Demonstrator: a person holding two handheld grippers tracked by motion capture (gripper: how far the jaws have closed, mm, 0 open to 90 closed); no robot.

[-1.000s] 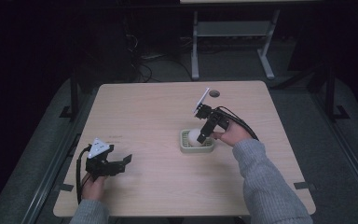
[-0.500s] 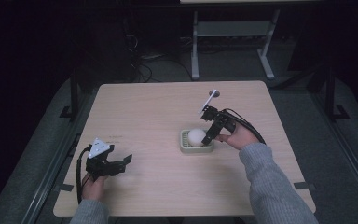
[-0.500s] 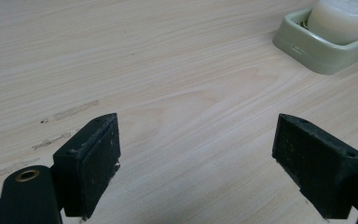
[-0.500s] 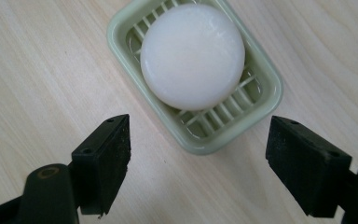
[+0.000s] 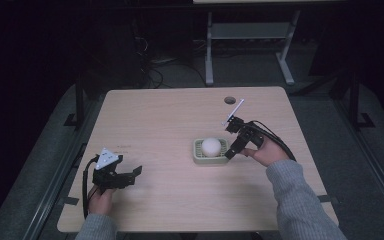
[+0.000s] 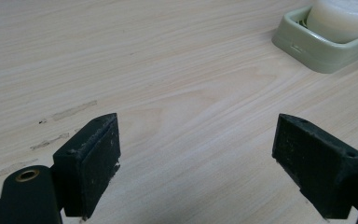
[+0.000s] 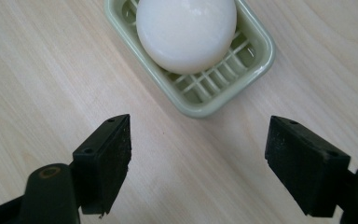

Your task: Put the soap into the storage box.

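Observation:
A round white bar of soap (image 5: 211, 146) (image 7: 186, 32) lies in a pale green soap dish (image 5: 198, 157) (image 7: 254, 63) right of the table's middle. My right gripper (image 5: 233, 148) (image 7: 198, 161) hovers just right of the dish, open, with nothing between its jaws. In the right gripper view the dish sits just beyond the spread jaws. My left gripper (image 5: 130, 176) (image 6: 196, 163) rests near the table's front left, open and empty. From the left gripper view, dish (image 6: 307, 44) and soap (image 6: 340, 18) appear far off at the upper right.
The wooden table (image 5: 170, 115) has a round cable hole (image 5: 229, 100) near its far edge. Faint scuff marks (image 6: 72, 111) lie on the wood ahead of the left gripper. A metal-legged bench (image 5: 245, 30) stands on the dark floor behind the table.
My right gripper has drawn back to the right, away from the dish, uncovering the soap that now lies in it. The left gripper has stayed still.

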